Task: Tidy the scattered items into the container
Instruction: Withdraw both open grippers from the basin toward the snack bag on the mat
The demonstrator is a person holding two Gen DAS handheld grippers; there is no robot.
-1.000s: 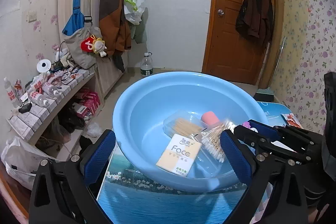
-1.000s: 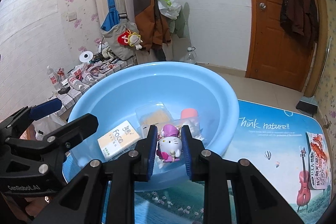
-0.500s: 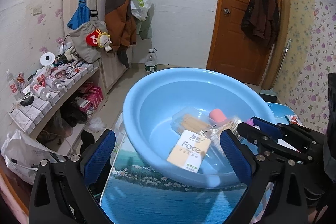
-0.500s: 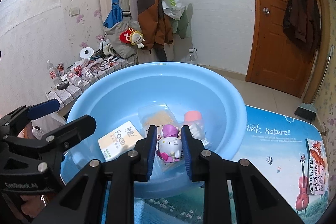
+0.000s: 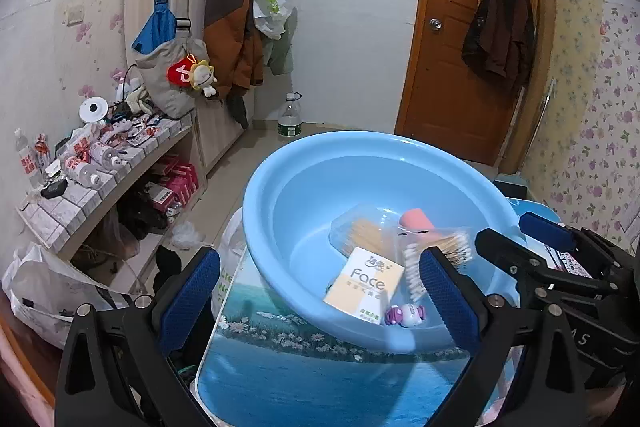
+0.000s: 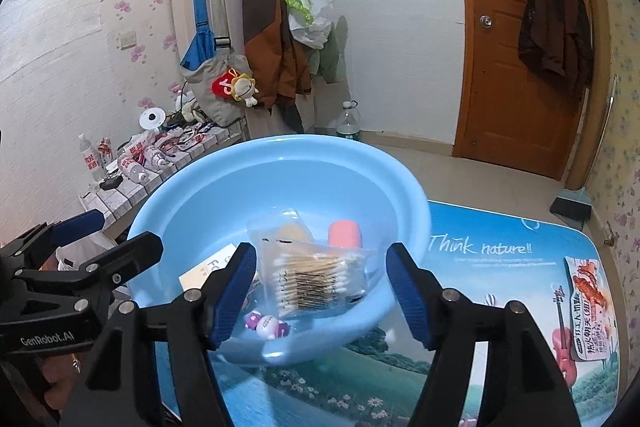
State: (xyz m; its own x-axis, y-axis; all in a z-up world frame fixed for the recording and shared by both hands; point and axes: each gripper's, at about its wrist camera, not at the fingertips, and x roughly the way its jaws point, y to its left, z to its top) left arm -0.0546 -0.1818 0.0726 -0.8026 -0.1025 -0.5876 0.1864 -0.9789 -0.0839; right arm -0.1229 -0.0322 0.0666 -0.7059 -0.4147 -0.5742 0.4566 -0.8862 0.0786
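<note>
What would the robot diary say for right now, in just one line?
right tongs: open, empty | left tongs: open, empty | Hello Kitty toy: in blue basin | cotton swab bag: in basin

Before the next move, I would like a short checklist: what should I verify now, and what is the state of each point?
1. Right gripper is open and holds nothing: ok.
2. Left gripper is open and holds nothing: ok.
3. Kitty toy lies inside the basin, free of the fingers: ok.
4. Swab bag, Face box and pink item are in the basin: ok.
5. Basin sits fully on the table: not ok, its left edge hangs over the side.
6. No items remain outside the basin: cannot tell, the views show only part of the table.
</note>
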